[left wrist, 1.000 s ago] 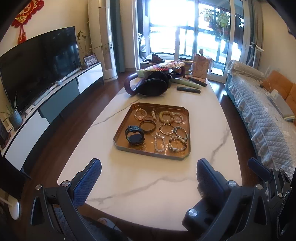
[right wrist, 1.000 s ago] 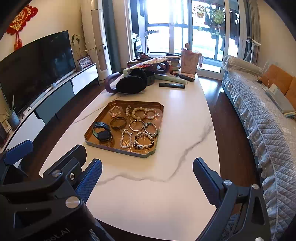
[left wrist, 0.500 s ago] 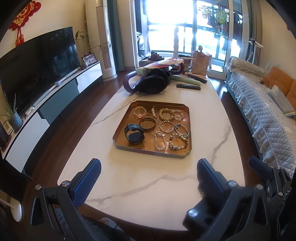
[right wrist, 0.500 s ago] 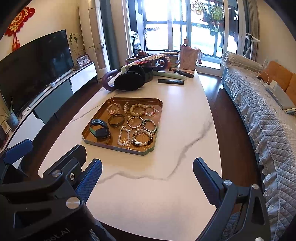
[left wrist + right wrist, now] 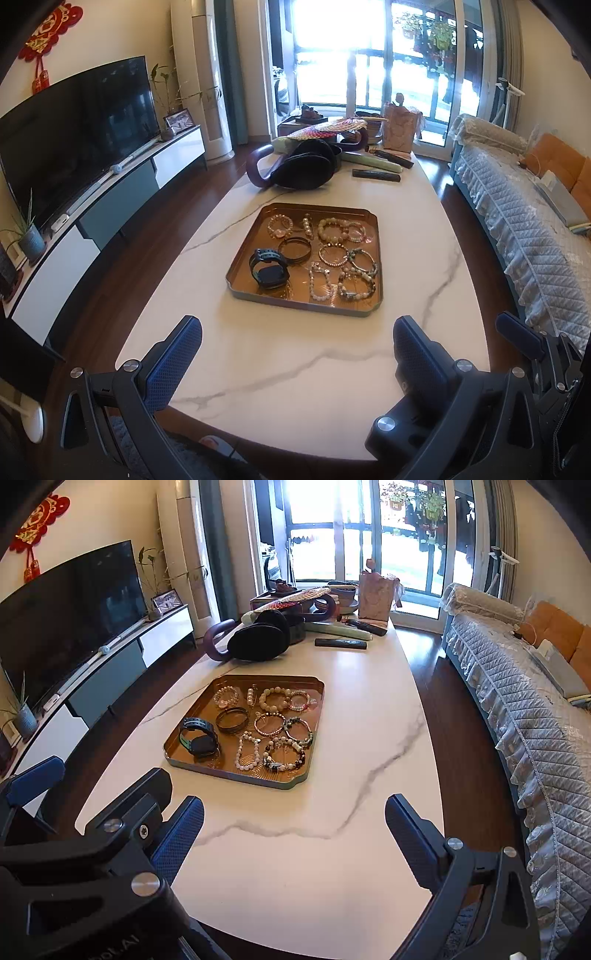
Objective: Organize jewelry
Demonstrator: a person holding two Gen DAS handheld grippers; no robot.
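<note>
Over the last second both views have drawn closer to the tray (image 5: 236,284), which now sits larger and nearer than it did; nothing on it has shifted. That reads as an approach, with the sorting itself not yet begun.

Taking the tray as landmark and going left to right: the black watch (image 5: 269,266) lies at its near-left corner, a dark bangle (image 5: 294,249) just beyond it, a pink bead bracelet (image 5: 279,226) at the far left, and beaded bracelets (image 5: 345,258) fill the right half, some touching one another. All of it rests on the marble table (image 5: 295,369).

The left gripper (image 5: 297,363) hovers short of the tray's near edge, jaws spread wide, nothing between them. The right gripper (image 5: 293,842) hangs beside it, also short of the near edge, equally wide and empty. Both point forward toward the tray.
</note>
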